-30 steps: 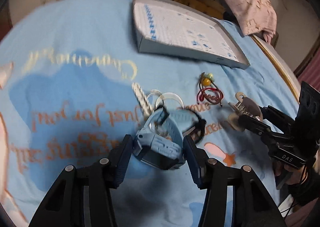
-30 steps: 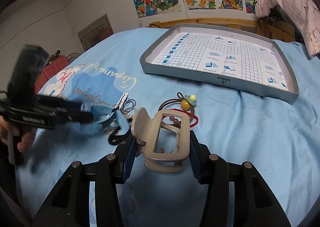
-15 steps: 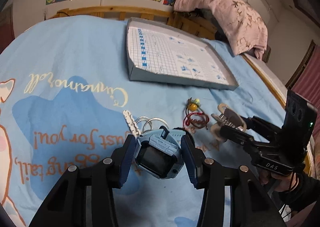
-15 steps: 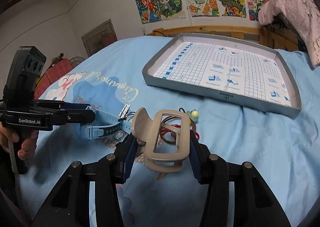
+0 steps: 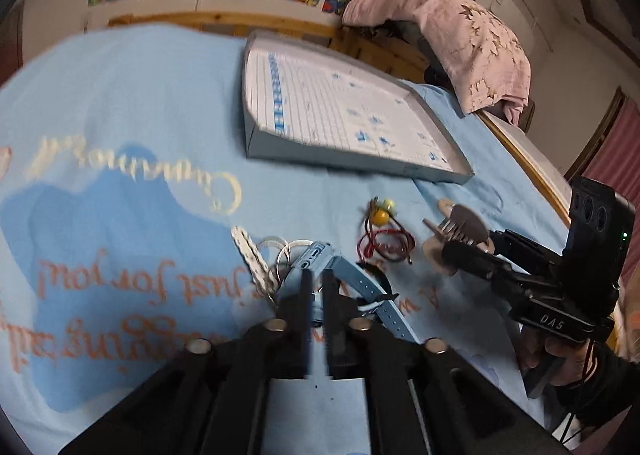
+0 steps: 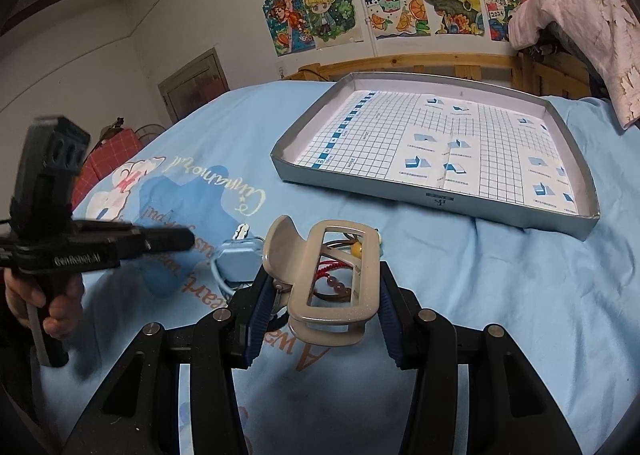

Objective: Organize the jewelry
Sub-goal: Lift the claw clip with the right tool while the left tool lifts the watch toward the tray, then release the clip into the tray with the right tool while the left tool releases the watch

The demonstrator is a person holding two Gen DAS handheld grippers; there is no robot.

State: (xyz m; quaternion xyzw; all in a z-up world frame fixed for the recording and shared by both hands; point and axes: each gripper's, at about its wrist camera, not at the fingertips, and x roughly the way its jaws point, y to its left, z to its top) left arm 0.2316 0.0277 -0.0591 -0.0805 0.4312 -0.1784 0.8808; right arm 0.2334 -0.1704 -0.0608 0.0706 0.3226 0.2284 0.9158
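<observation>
My right gripper (image 6: 320, 291) is shut on a beige hair claw clip (image 6: 336, 275), held above the blue bedsheet; it also shows in the left wrist view (image 5: 460, 231). My left gripper (image 5: 316, 287) has its fingers nearly together with nothing between them, just behind a light blue watch (image 5: 320, 259) that lies on the sheet; the watch also shows in the right wrist view (image 6: 240, 259). A white beaded clip (image 5: 250, 259), metal rings (image 5: 286, 251) and a red cord bracelet with a yellow bead (image 5: 384, 239) lie beside it. A grey tray with grid paper (image 6: 440, 151) stands beyond.
A pink blanket (image 5: 460, 43) hangs over the wooden bed frame at the back right. Drawings (image 6: 380, 3) hang on the wall. A red checked basket (image 6: 108, 159) stands off the bed's left side.
My left gripper has let go of the blue watch, which now lies on the sheet, and its fingers have closed together. My right gripper still holds the claw clip, nearly unmoved.
</observation>
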